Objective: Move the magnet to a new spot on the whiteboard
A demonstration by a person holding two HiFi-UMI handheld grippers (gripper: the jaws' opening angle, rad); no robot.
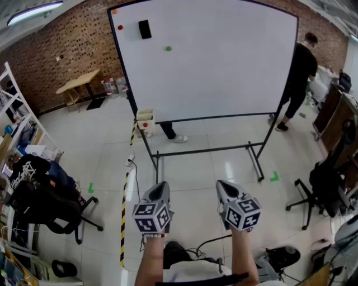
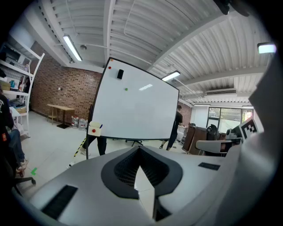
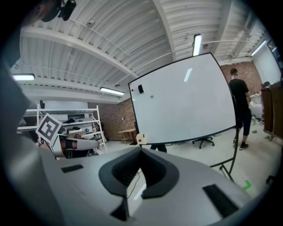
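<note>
The whiteboard (image 1: 224,61) stands on its wheeled frame well apart from the person, who holds the left gripper (image 1: 161,186) and the right gripper (image 1: 225,185) side by side, low and out in front over the floor (image 1: 190,167), both aimed roughly at the board. This looks like a ready stance before the approach, not a reach. Each gripper's own view shows its jaws clenched tip to tip with nothing between them, which suits carrying them while walking up. Three magnets cling near the board's upper left: a green one (image 1: 168,48) set a little out into the white, a red one (image 1: 119,27) close to the left edge, and an orange one (image 1: 114,11) at the very corner, with a black eraser (image 1: 145,29) between red and green (which magnet the task means cannot be told). Most of the board is bare, so a new spot is easy to find. Nothing has been grasped yet; the likely next need is to step closer and part one pair of jaws.
</note>
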